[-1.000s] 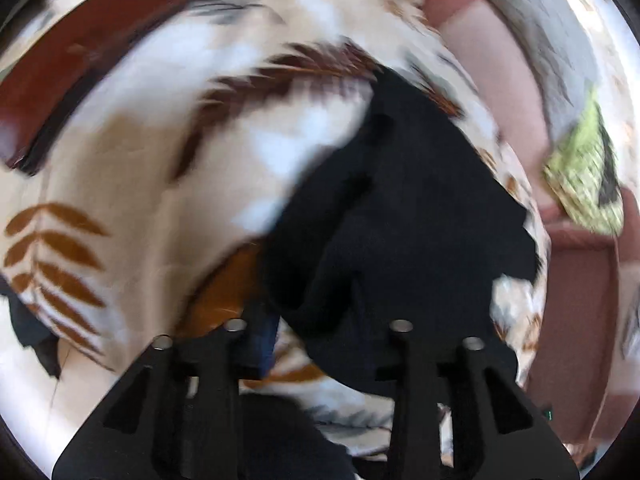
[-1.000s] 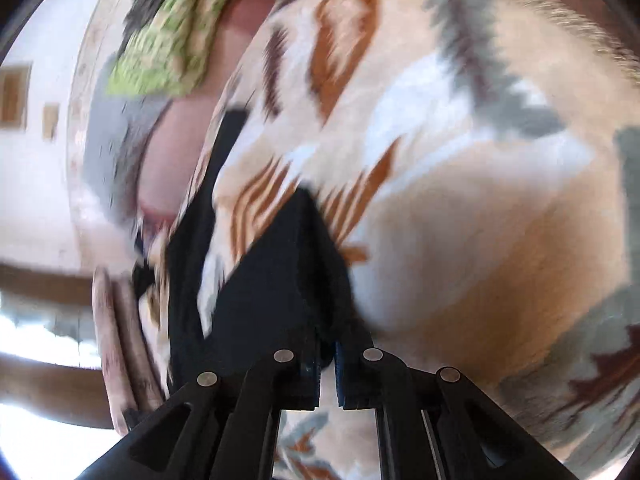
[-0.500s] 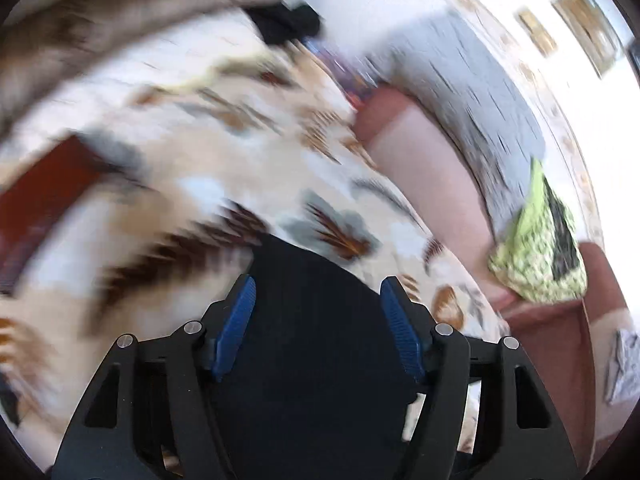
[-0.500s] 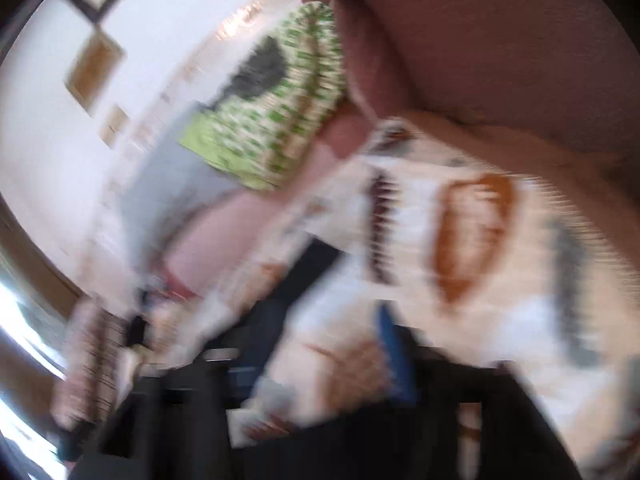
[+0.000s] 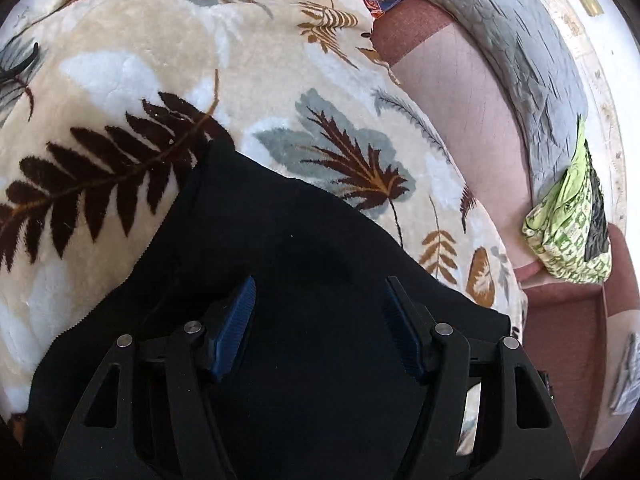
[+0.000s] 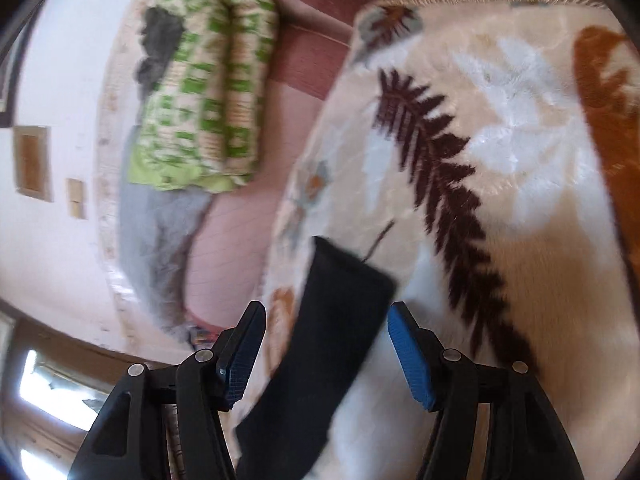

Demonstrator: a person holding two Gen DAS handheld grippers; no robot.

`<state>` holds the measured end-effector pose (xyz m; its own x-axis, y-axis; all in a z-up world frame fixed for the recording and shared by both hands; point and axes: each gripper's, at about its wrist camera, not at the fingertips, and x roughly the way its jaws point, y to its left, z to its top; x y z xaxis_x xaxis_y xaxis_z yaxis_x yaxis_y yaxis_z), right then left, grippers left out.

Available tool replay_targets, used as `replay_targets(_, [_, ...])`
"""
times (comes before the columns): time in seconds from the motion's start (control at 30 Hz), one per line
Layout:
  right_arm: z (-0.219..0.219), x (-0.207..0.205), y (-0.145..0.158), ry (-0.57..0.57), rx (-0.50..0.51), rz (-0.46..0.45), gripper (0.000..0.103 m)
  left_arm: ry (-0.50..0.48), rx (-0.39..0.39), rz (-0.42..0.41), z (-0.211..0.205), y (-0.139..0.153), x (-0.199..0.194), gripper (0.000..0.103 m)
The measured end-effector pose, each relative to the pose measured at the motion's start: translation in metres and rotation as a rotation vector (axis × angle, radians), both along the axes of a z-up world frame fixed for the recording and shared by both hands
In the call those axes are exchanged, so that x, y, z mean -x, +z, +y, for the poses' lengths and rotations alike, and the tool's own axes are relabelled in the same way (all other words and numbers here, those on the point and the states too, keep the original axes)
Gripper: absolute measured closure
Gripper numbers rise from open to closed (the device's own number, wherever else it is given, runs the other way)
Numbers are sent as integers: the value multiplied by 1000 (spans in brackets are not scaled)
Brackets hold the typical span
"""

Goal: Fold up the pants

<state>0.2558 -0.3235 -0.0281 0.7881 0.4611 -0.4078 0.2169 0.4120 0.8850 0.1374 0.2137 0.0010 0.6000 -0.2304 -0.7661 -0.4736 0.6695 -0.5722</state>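
Note:
The black pants lie folded on a cream blanket with a leaf print. My left gripper is open and empty, hovering just above the pants, its blue pads apart. In the right wrist view a narrow folded end of the black pants lies on the blanket. My right gripper is open and empty, with the cloth strip seen between its blue pads, not pinched.
A pink sofa cushion borders the blanket. A grey quilt and a green patterned cloth lie on the sofa, the green cloth also showing in the right wrist view. A white wall stands behind.
Both grippers were shut on the black pants a second ago. Both have opened, let the cloth go and lifted back from it. The pants now lie flat on the blanket.

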Motion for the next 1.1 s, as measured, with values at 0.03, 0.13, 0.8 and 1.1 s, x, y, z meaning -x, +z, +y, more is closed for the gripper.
replay_targets(0.03, [0,-7,-3,12,10,19,44,-2,-11,0,-1,0,-1,37])
replay_targets(0.13, [5,-21,2,34,57,2,48,2,-21,-1,-3,-1,-4,36])
replay_targets(0.8, [15,117,64,-34,276,12,99,17,105,-37,10,-5,8,36])
replay_targets(1.1, [12,125,53,-37,341,85,99,17,104,-32,8,-5,8,36])
